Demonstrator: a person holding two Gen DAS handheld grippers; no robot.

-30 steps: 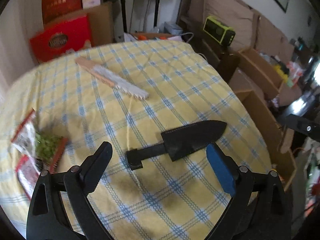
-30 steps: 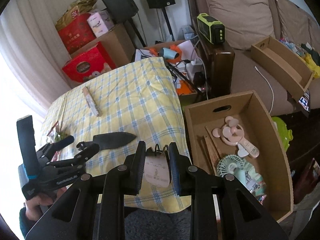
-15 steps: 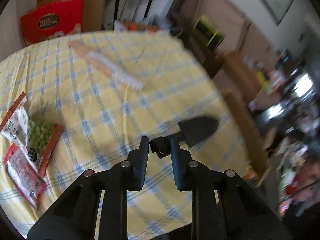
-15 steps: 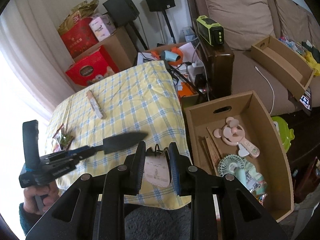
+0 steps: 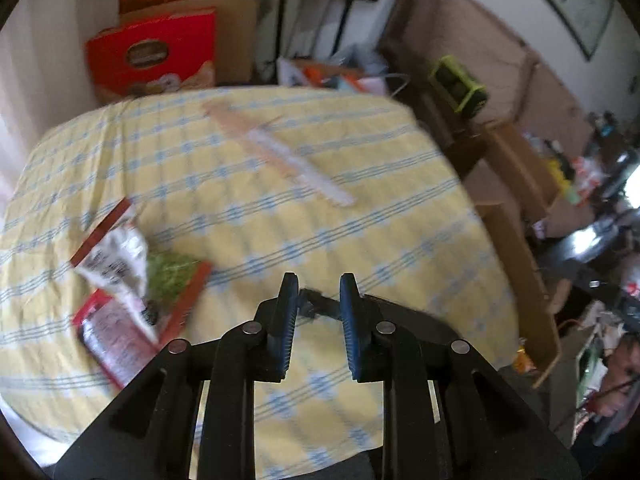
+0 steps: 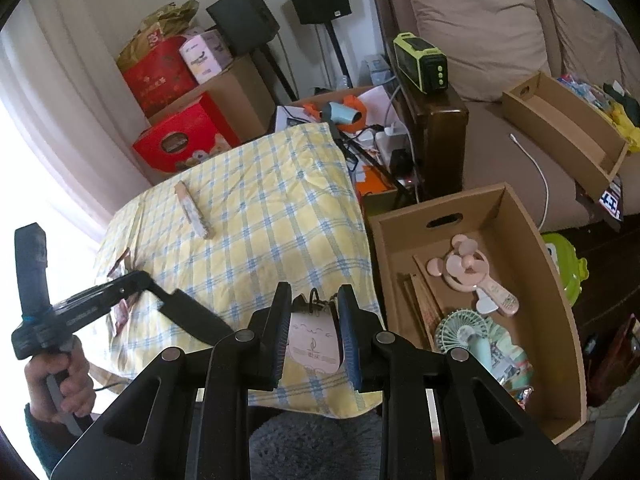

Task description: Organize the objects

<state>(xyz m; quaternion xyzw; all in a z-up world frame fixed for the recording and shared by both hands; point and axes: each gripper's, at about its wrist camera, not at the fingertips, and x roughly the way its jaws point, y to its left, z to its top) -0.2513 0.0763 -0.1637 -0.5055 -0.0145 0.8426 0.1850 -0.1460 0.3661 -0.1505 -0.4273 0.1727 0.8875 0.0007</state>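
Note:
My left gripper [image 5: 319, 288] is shut on the handle of a black sheathed knife [image 5: 316, 307]. The knife hangs just above the yellow checked tablecloth [image 5: 240, 184], its sheath running off to the right behind the finger. In the right wrist view the left gripper [image 6: 140, 280] sits at the left in a person's hand, and the sheath [image 6: 192, 316] points down toward the table's front edge. My right gripper [image 6: 314, 300] is shut on a small pink notepad [image 6: 312, 340] with a cat face, held over the cloth's front edge.
A wooden brush [image 5: 280, 156] lies at the back of the table and snack packets [image 5: 128, 280] at its left. To the right stands an open cardboard box [image 6: 520, 220] with a pink fan [image 6: 468, 276] and a green fan [image 6: 460, 336]. Sofa and boxes lie beyond.
My left gripper closed on the knife's handle and lifted it off the cloth, swinging toward the near edge. The right gripper and its notepad stayed put.

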